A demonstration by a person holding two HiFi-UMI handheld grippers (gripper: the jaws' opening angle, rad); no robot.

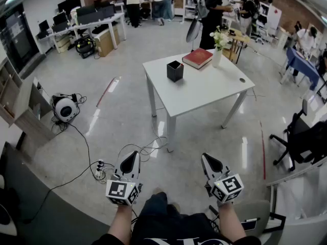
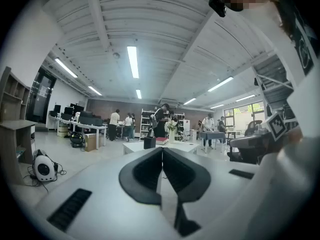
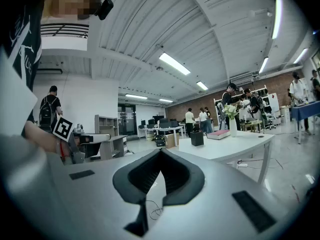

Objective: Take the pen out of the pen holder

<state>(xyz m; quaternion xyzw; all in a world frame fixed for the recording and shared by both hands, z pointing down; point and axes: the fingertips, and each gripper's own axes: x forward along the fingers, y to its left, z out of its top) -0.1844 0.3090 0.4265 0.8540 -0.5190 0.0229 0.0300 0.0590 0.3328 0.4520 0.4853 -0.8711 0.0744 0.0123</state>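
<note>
A black square pen holder (image 1: 174, 71) stands on the white table (image 1: 204, 86), near its far left corner; whether a pen is inside is too small to tell. It also shows far off as a small dark block, the pen holder (image 2: 149, 142) in the left gripper view and the pen holder (image 3: 196, 138) in the right gripper view. Both grippers are held low in front of the person, well short of the table. My left gripper (image 1: 131, 157) is shut and empty. My right gripper (image 1: 207, 160) is also shut with nothing in it.
A red book (image 1: 197, 58) and a white vase with flowers (image 1: 218, 44) sit on the table behind the holder. Cables and a power strip (image 1: 99, 170) lie on the floor ahead. A black office chair (image 1: 301, 139) stands at right. Several people stand at the back.
</note>
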